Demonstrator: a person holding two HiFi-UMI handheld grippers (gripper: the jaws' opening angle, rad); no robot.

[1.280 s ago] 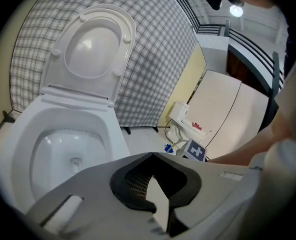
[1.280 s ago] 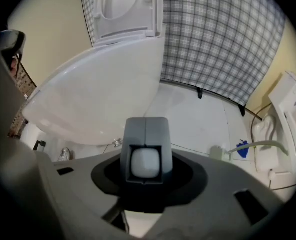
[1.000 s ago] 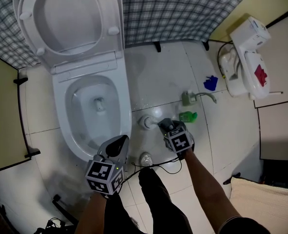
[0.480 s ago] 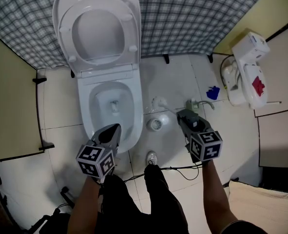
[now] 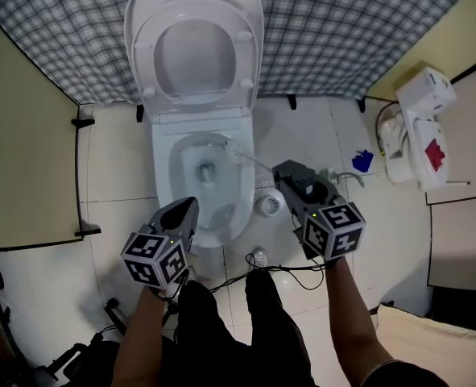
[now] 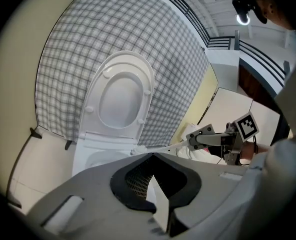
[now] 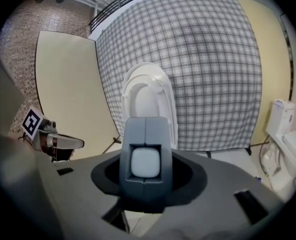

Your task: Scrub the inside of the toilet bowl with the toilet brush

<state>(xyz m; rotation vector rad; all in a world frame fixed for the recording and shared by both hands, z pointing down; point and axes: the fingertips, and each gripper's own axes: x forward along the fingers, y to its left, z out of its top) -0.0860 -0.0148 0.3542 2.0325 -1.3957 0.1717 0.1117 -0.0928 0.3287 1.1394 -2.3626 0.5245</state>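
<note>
The right claw (image 5: 283,171) grips the brush (image 5: 250,161) by its handle, with the head over the back of the bowl (image 5: 163,185). The left claw (image 5: 188,209) is clenched and empty, above the bowl's near rim.

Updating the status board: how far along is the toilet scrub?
Done: lid and seat are up, and the toilet brush is out of its holder. In hand: the right gripper is clamped on the brush handle, brush head at the right rim of the toilet bowl. The left gripper is shut, empty. Left: the scrubbing itself; no contact inside the bowl shows.
</note>
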